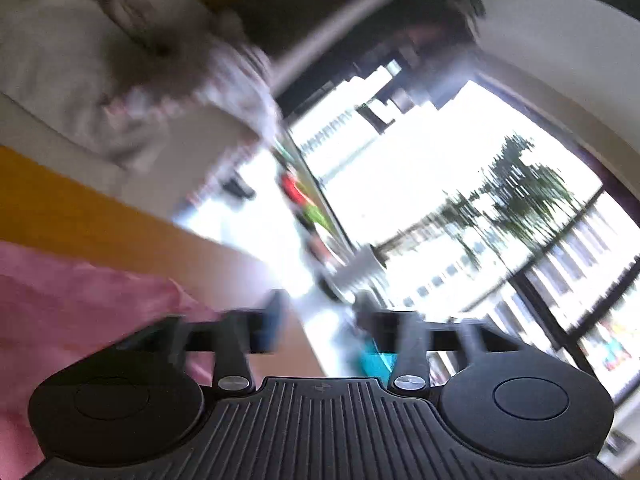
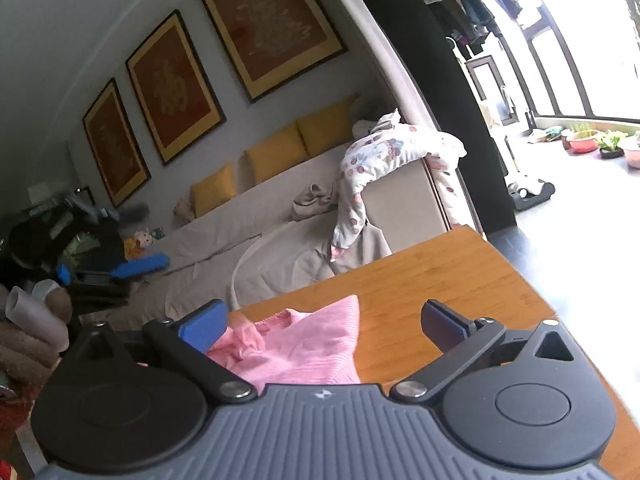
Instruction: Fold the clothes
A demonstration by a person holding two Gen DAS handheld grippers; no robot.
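A pink ribbed garment lies crumpled on the wooden table, just in front of my right gripper, which is open and empty above it. The garment also shows in the left wrist view, at the lower left. My left gripper is open and empty, held past the table's edge; that view is blurred by motion.
A beige sofa with yellow cushions stands behind the table. A spotted white garment hangs over its armrest. The table's right edge drops to a bright floor with plant pots. Clutter sits at the far left.
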